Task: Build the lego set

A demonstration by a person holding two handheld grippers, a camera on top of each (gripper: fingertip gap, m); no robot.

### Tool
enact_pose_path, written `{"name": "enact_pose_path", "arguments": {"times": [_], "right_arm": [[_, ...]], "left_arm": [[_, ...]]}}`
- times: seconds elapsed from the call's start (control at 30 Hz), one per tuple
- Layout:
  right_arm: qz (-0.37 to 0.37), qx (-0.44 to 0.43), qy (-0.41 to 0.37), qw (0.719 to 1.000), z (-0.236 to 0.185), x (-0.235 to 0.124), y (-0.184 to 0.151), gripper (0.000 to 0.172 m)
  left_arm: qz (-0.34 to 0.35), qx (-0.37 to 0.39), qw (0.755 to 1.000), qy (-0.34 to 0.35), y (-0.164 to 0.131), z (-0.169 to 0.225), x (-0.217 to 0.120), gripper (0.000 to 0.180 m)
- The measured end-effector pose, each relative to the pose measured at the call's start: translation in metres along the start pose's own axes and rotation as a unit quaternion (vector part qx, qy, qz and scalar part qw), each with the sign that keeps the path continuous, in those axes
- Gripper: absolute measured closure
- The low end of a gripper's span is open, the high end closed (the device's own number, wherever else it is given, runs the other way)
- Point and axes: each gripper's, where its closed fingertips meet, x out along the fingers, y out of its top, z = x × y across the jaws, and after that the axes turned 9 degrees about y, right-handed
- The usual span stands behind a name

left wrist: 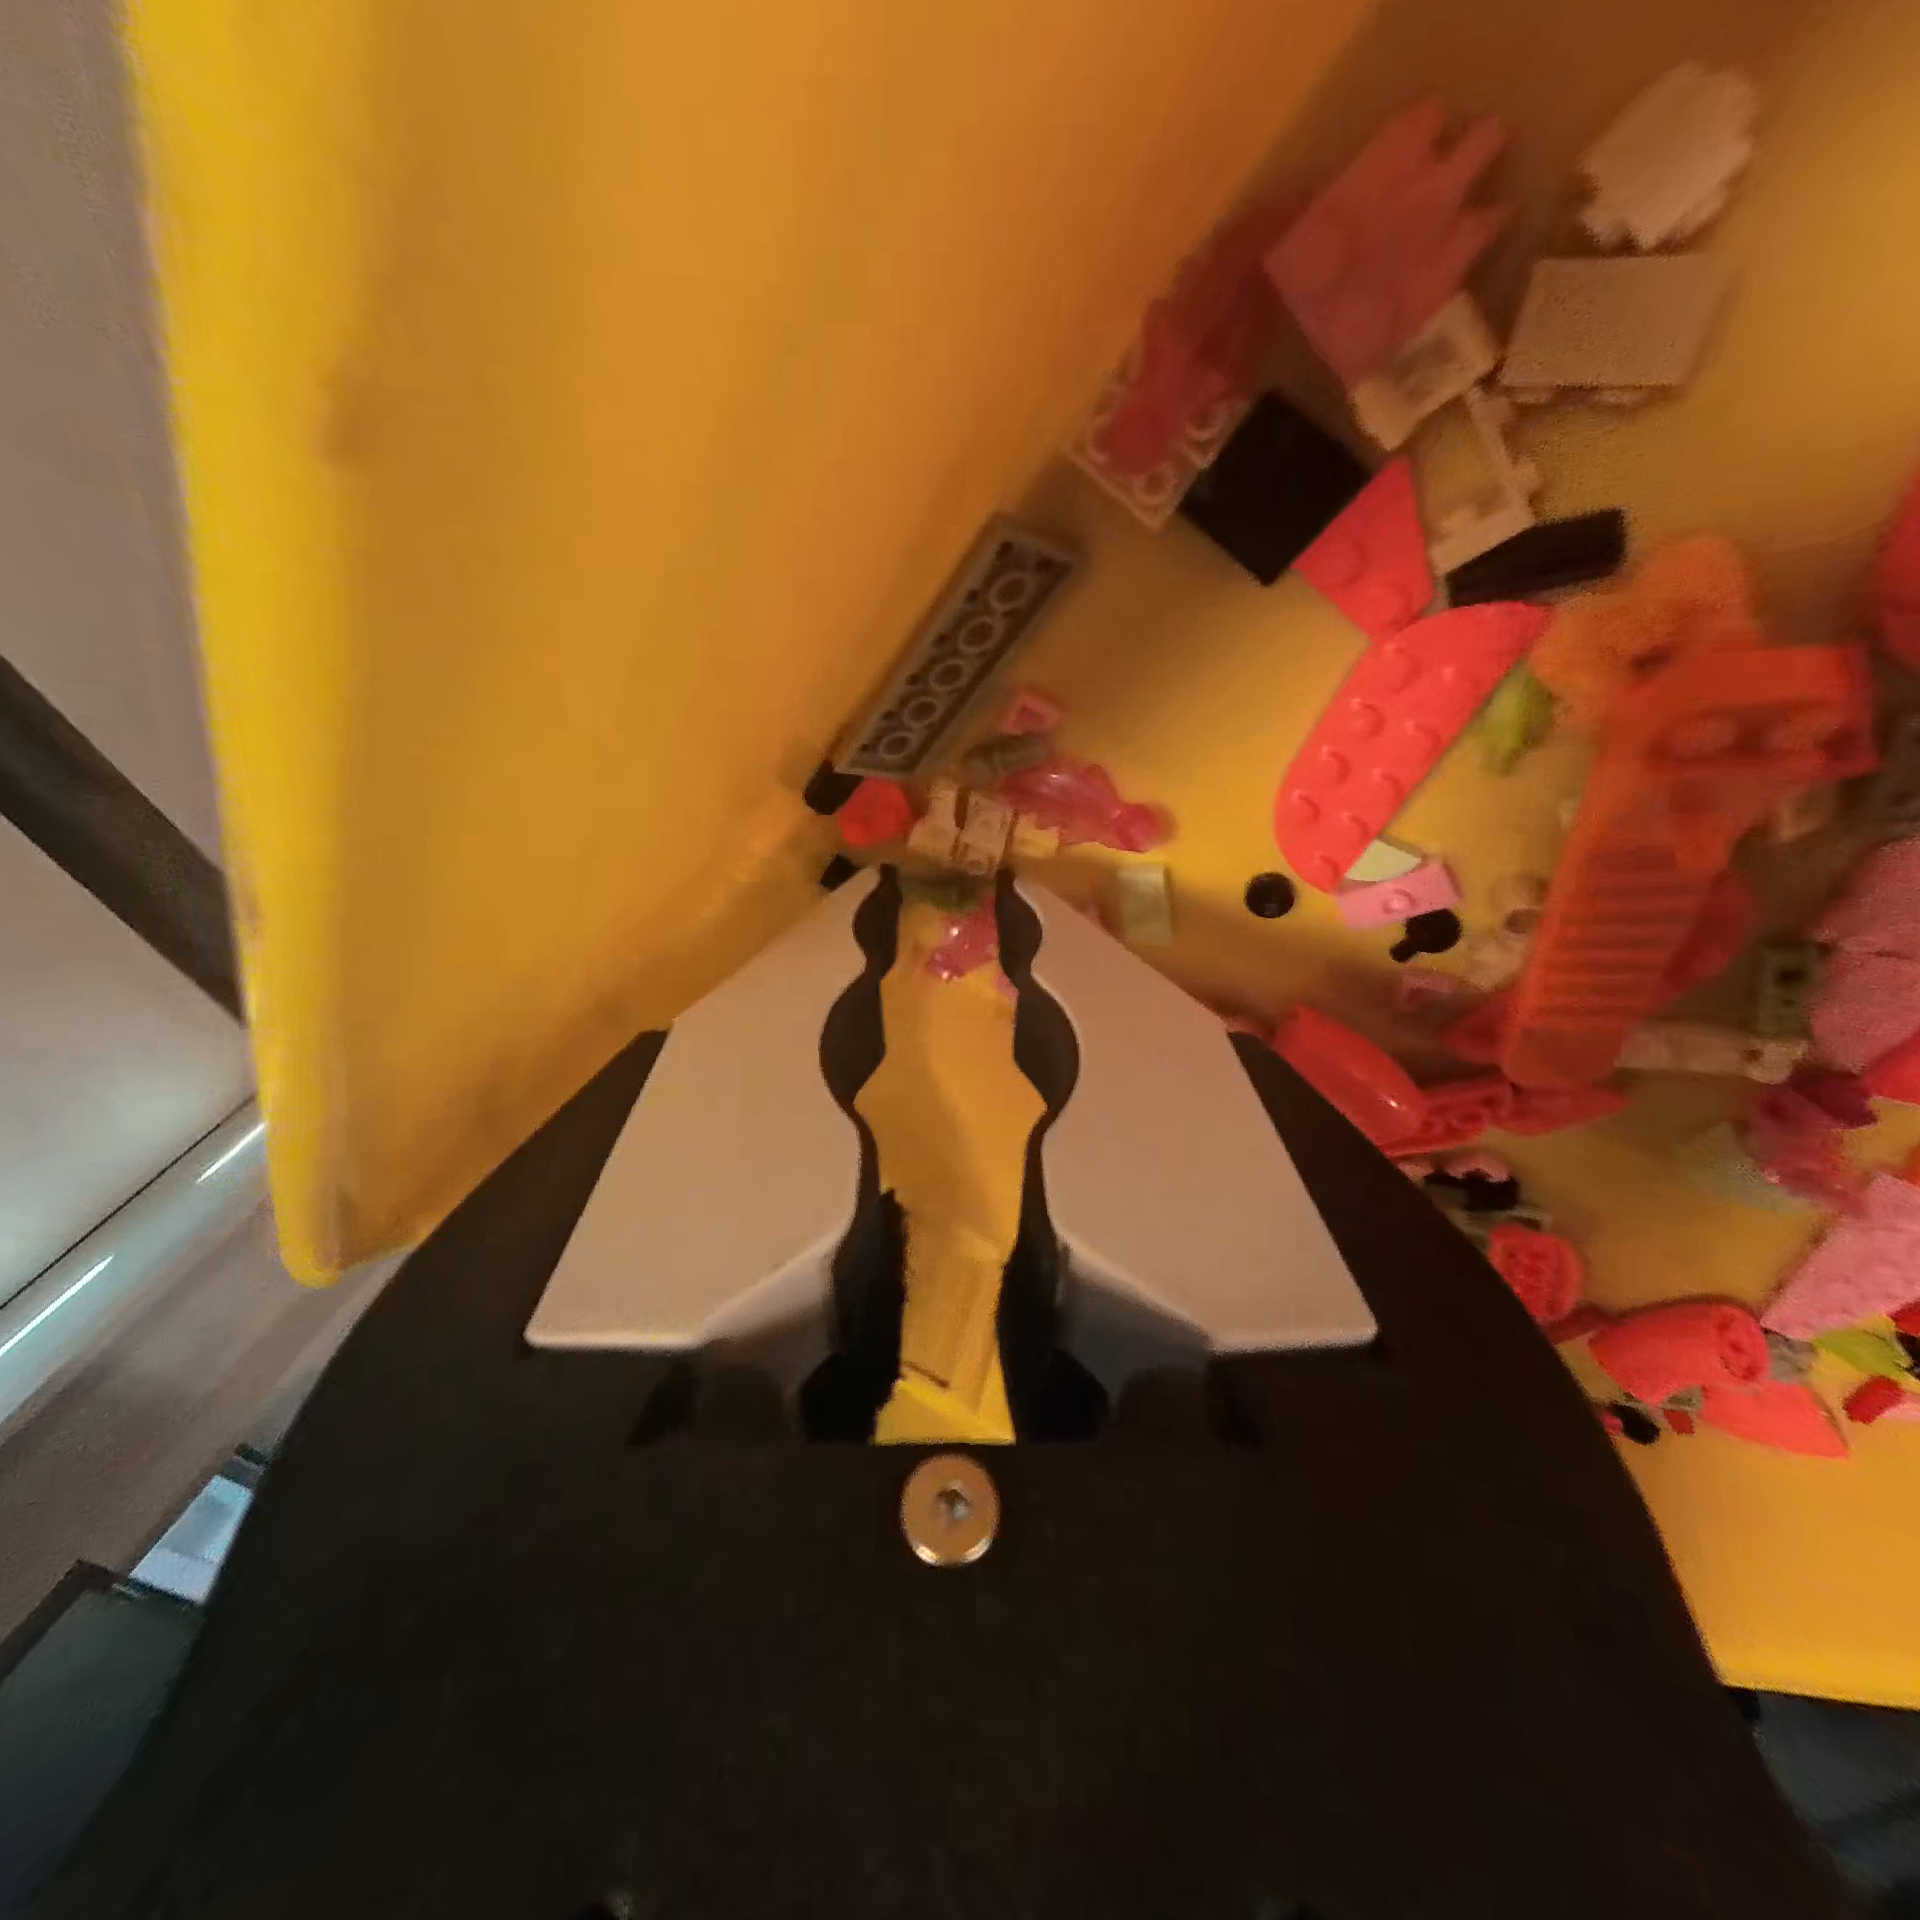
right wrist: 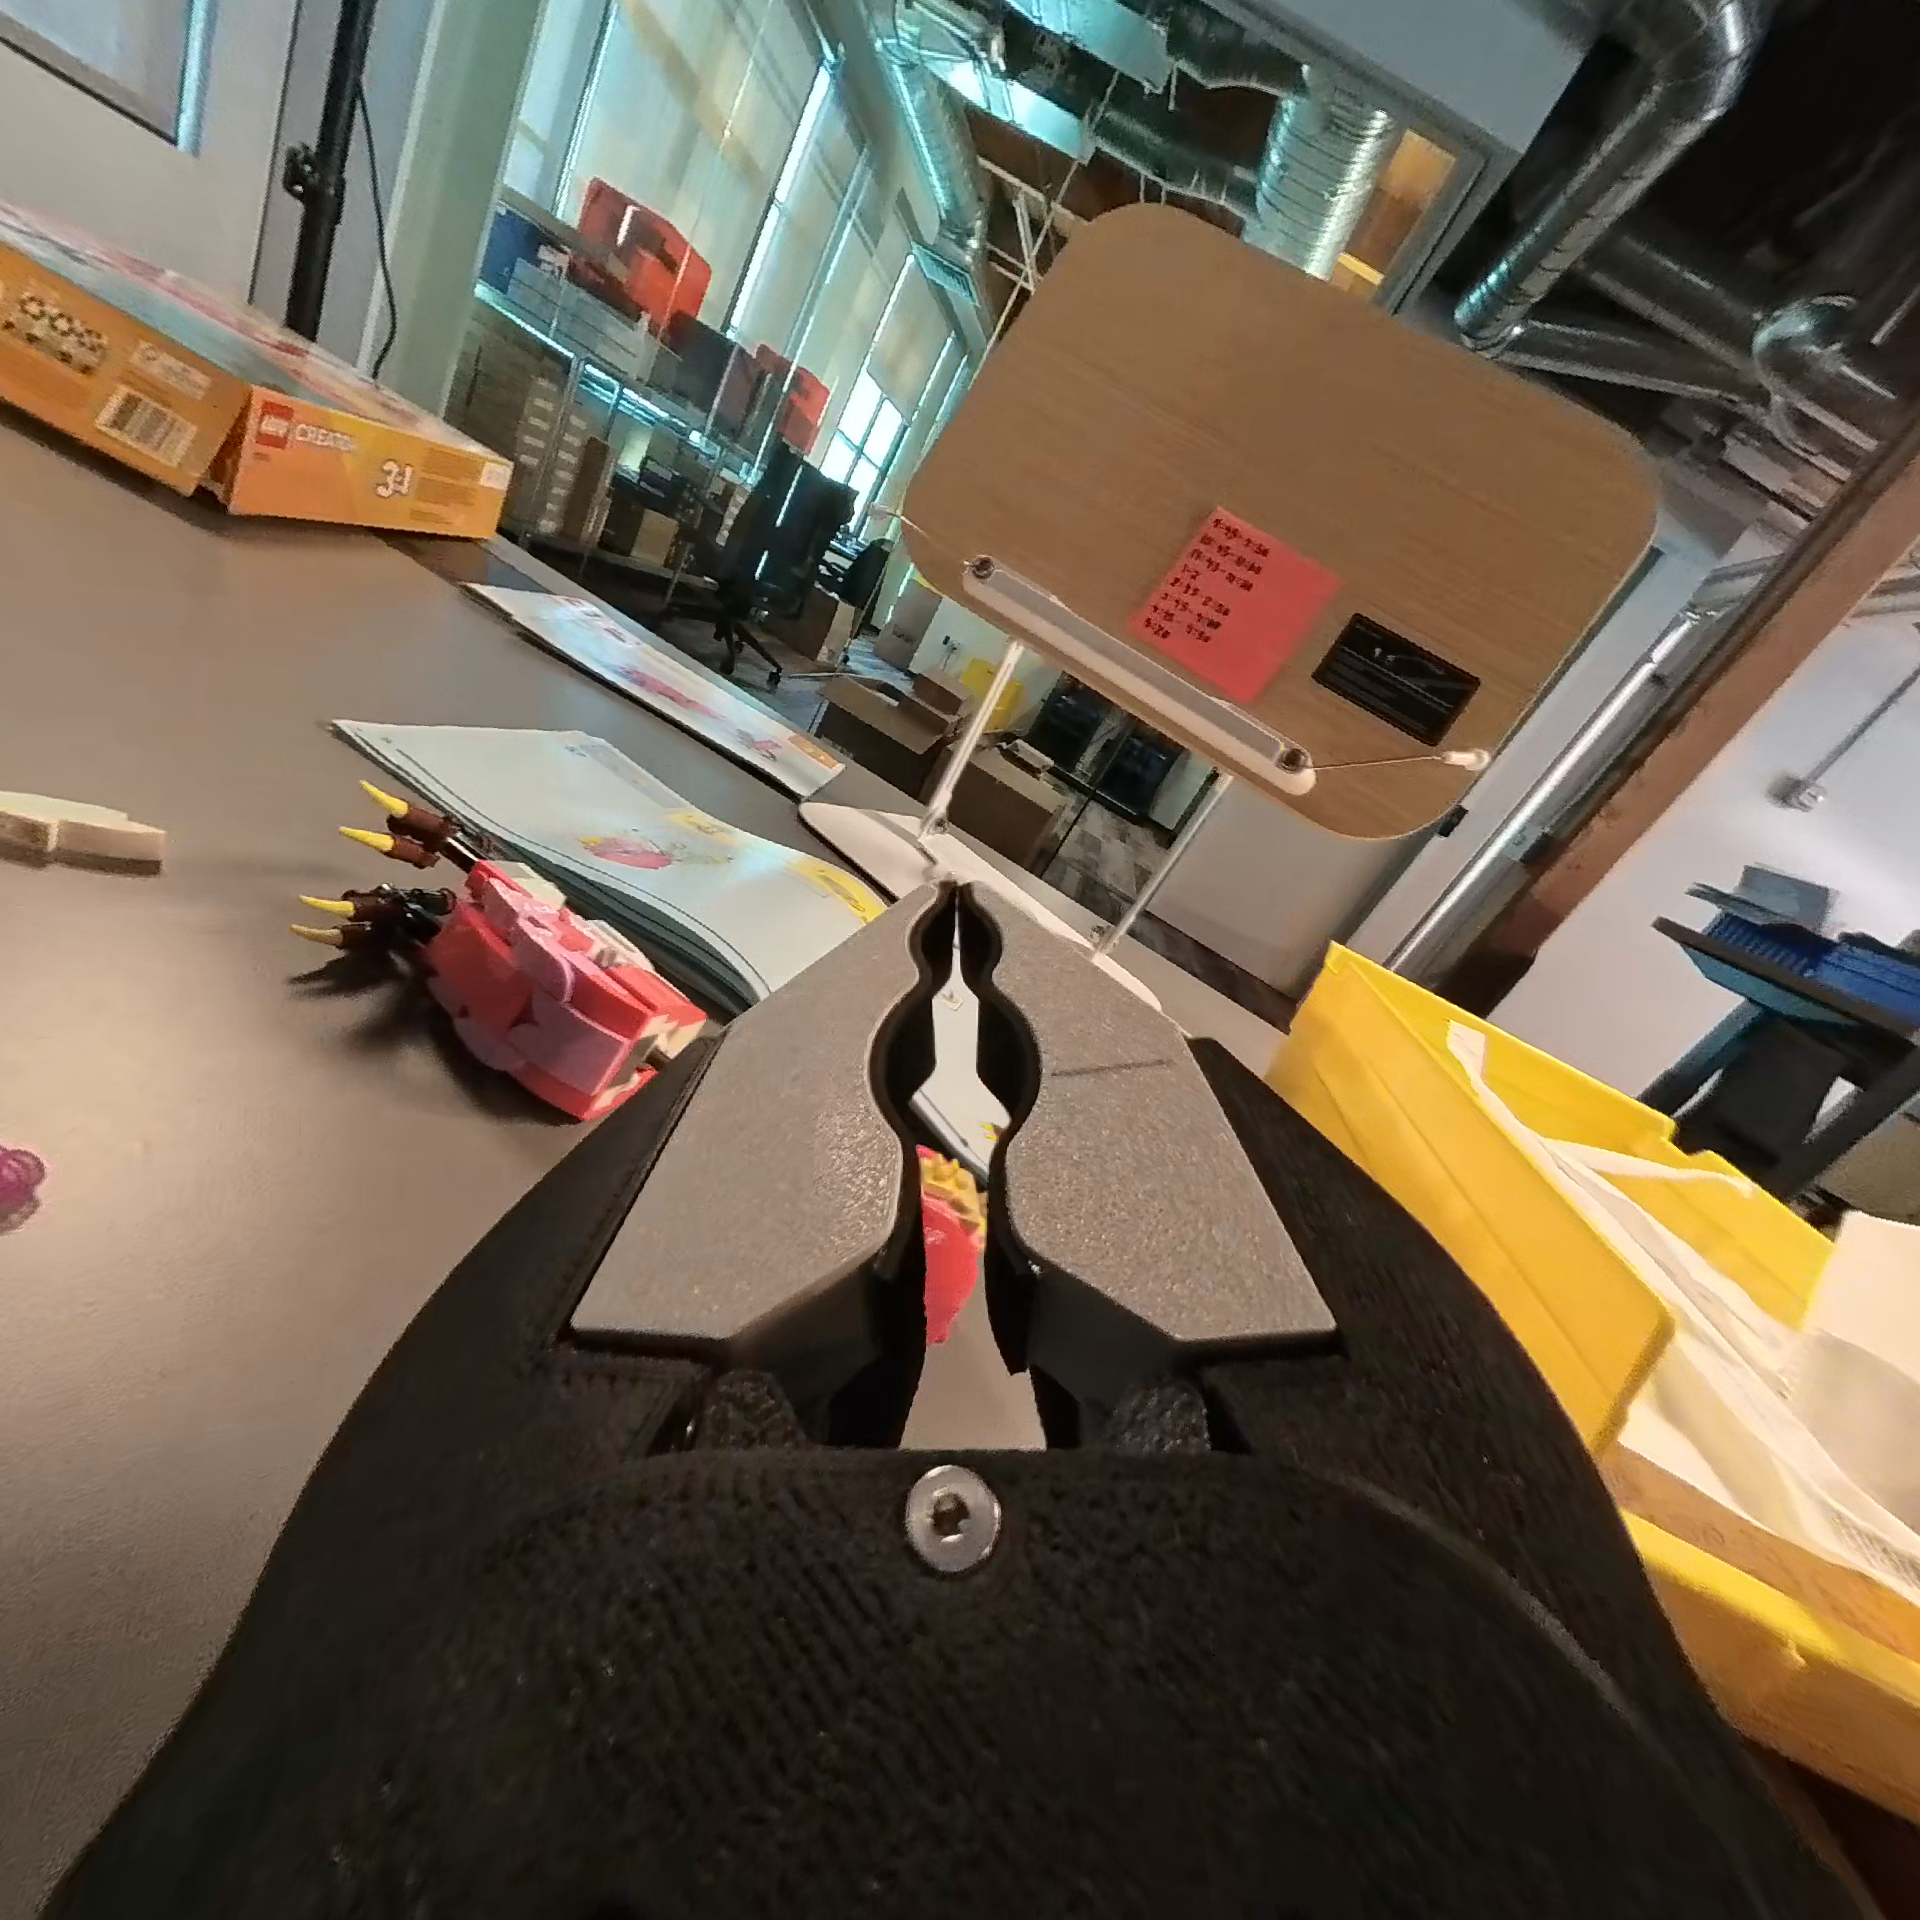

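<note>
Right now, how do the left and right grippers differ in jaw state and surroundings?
The left gripper has its tips apart; the right gripper has its tips together with nothing between them. Left points into a yellow bin among small loose bricks, a translucent pink piece between its fingers, contact unclear; right sits above a dark table near a pink brick model. Both share wavy black pads.

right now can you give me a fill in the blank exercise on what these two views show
1. The left gripper reaches into a bin whose colour is ____.
2. The long studded plate lying against the bin's wall is ____ in colour.
3. The right gripper has its jaws ____, with nothing between the tips.
4. The pink and red brick model on the dark table has claws with ____ tips.

Missing words: yellow; grey; shut; yellow
</note>
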Motion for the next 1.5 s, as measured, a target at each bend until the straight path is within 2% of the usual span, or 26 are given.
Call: {"name": "enact_pose_path", "arguments": {"times": [0.2, 0.37, 0.57, 0.8, 1.03, 1.1, 1.4, 1.5], "right_arm": [[-0.006, -0.015, 0.015, 1.000, -0.007, 0.003, 0.000, 0.172], [-0.008, -0.022, 0.020, 1.000, -0.010, 0.004, -0.001, 0.172], [-0.012, -0.028, 0.024, 0.999, -0.012, 0.005, -0.001, 0.172], [-0.017, -0.039, 0.032, 0.999, -0.016, 0.006, -0.002, 0.172], [-0.017, -0.043, 0.037, 0.998, -0.019, 0.007, -0.002, 0.172], [-0.017, -0.044, 0.038, 0.998, -0.019, 0.007, -0.002, 0.172], [-0.018, -0.048, 0.042, 0.998, -0.021, 0.007, -0.002, 0.172], [-0.019, -0.049, 0.043, 0.998, -0.022, 0.008, -0.002, 0.172]], "left_arm": [[0.020, -0.024, 0.998, -0.048, 0.008, 0.005, -0.003, 0.161], [0.030, -0.059, 0.988, -0.140, 0.016, 0.022, -0.010, 0.164], [0.010, -0.059, 0.989, -0.133, 0.009, 0.023, -0.010, 0.165], [-0.055, -0.070, 0.981, -0.171, -0.012, 0.035, -0.013, 0.165], [0.036, -0.071, 0.988, -0.129, 0.012, 0.020, -0.012, 0.159], [0.035, -0.077, 0.986, -0.140, 0.011, 0.023, -0.015, 0.155], [0.000, -0.088, 0.984, -0.156, -0.001, 0.029, -0.013, 0.157], [0.000, -0.082, 0.984, -0.156, -0.002, 0.031, -0.013, 0.169]]}}
